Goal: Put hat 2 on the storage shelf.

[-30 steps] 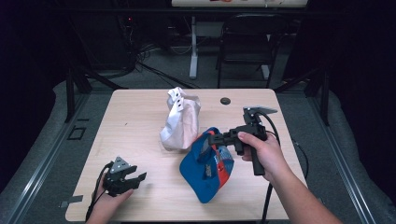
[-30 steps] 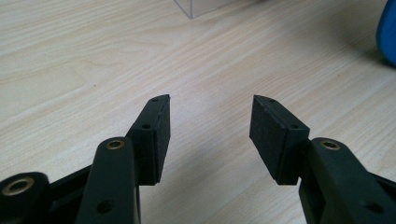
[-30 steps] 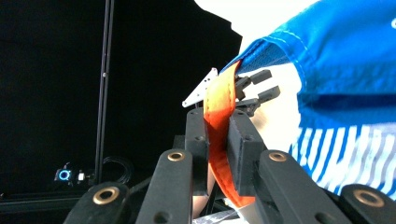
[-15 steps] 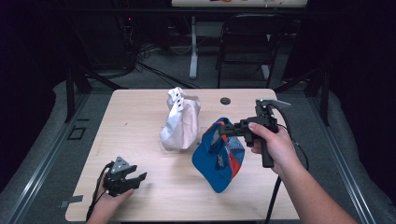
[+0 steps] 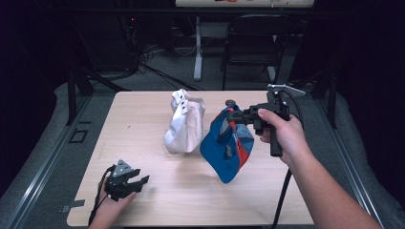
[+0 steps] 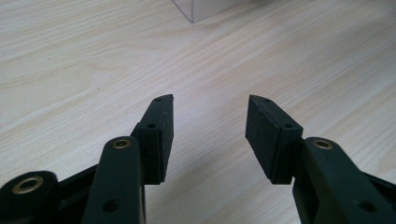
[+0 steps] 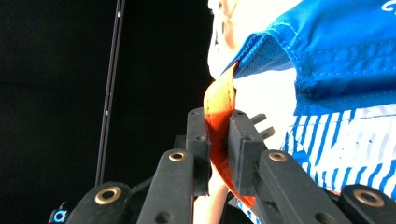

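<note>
A blue cap (image 5: 224,149) with orange and white panels hangs by its strap above the wooden table (image 5: 138,119). My right gripper (image 5: 234,116) is shut on that strap. In the right gripper view the orange strap (image 7: 220,100) is pinched between the two pads of the right gripper (image 7: 218,119), with the blue cap (image 7: 336,51) beyond. A white cap (image 5: 184,127) rests on the table just left of the blue one. My left gripper (image 5: 139,182) lies near the front left corner. The left gripper (image 6: 209,100) has just been closing a little and stands open over bare wood.
A small dark round object (image 5: 230,101) lies on the table behind the blue cap. A clear box corner (image 6: 194,9) shows ahead of the left jaws. A chair (image 5: 248,43) and a stand (image 5: 197,52) are on the floor beyond the table.
My right gripper has risen and moved right and away, lifting the blue cap off the table so it hangs. The left hand has stayed in place.
</note>
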Motion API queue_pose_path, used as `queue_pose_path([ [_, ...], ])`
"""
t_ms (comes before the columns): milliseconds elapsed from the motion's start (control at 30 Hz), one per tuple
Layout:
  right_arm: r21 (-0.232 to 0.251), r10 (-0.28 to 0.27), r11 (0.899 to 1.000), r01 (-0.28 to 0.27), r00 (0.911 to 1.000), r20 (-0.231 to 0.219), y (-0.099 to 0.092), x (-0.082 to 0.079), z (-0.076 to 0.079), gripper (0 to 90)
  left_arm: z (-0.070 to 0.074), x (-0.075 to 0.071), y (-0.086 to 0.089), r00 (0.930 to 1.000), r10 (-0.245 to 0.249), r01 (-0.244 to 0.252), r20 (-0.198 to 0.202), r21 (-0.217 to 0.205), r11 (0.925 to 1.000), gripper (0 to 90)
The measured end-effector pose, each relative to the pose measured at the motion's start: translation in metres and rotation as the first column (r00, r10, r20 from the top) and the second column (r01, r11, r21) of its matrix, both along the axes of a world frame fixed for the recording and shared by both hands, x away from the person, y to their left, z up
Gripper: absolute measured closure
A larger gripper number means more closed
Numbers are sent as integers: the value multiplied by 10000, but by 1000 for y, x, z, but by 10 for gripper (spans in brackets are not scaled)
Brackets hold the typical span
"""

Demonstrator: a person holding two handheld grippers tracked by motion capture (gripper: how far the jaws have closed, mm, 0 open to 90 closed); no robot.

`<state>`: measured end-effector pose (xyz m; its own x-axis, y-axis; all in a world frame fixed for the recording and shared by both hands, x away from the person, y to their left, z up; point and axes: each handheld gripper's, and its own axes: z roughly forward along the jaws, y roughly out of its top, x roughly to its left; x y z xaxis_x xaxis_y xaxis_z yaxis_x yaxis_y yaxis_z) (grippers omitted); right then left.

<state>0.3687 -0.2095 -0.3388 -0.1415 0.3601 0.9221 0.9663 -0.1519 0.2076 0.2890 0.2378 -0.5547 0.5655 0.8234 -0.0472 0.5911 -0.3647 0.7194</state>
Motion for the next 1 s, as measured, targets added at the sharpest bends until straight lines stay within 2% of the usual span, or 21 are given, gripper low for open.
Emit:
queue_pose_path([
  [67, -96, -151, 9998, 151, 9999, 66, -3, 4, 8, 804, 1, 0, -1, 9999, -140, 140, -83, 58, 9999, 557],
  [167, -135, -331, 9994, 333, 9993, 182, -5, 6, 13, 804, 2, 0, -3, 9997, -183, 187, -184, 176, 9997, 603],
  [200, -156, -433, 9989, 436, 9989, 197, -8, 9, 17, 804, 3, 1, -3, 9990, -298, 303, -346, 158, 9994, 612],
  [267, -131, -494, 9987, 497, 9985, 222, -8, 11, 18, 804, 3, 1, -4, 9992, -247, 248, -300, 48, 9997, 620],
  [400, -231, -709, 9972, 715, 9971, 271, -11, 17, 23, 804, 6, 2, -7, 9991, -199, 202, -380, 85, 9998, 635],
  [433, -244, -785, 9966, 791, 9966, 262, -12, 19, 24, 805, 5, 2, -8, 9998, -95, 96, -188, 42, 9999, 629],
  [467, -227, -922, 9954, 927, 9955, 234, -14, 22, 25, 805, 6, 3, -10, 9998, -134, 136, -135, 173, 9998, 622],
  [567, -232, -1069, 9939, 1074, 9940, 248, -15, 26, 26, 805, 8, 3, -13, 9998, -194, 194, -39, 184, 9996, 604],
  [633, -253, -1247, 9918, 1254, 9918, 269, -17, 31, 29, 805, 14, 4, -20, 9985, -537, 537, 66, 84, 9985, 586],
  [700, -226, -1325, 9908, 1332, 9907, 301, -17, 33, 30, 805, 15, 4, -24, 9979, -613, 611, 186, 107, 9981, 565],
  [733, -244, -1401, 9897, 1410, 9896, 329, -17, 36, 32, 805, 19, 5, -32, 9959, -811, 805, 392, 165, 9966, 555],
  [800, -231, -1571, 9872, 1580, 9869, 360, -16, 39, 35, 805, 22, 5, -36, 9946, -951, 940, 426, 262, 9952, 543],
  [867, -313, -1574, 9868, 1586, 9868, 389, -16, 41, 36, 805, 28, 8, -47, 9909, -1148, 1127, 700, 341, 9930, 541],
  [900, -349, -1732, 9840, 1748, 9839, 438, -15, 43, 37, 805, 32, 8, -51, 9891, -1261, 1236, 755, 364, 9917, 540],
  [1000, -343, -1770, 9833, 1786, 9831, 469, -13, 48, 38, 805, 42, 11, -66, 9843, -1473, 1454, 969, 268, 9890, 538],
])
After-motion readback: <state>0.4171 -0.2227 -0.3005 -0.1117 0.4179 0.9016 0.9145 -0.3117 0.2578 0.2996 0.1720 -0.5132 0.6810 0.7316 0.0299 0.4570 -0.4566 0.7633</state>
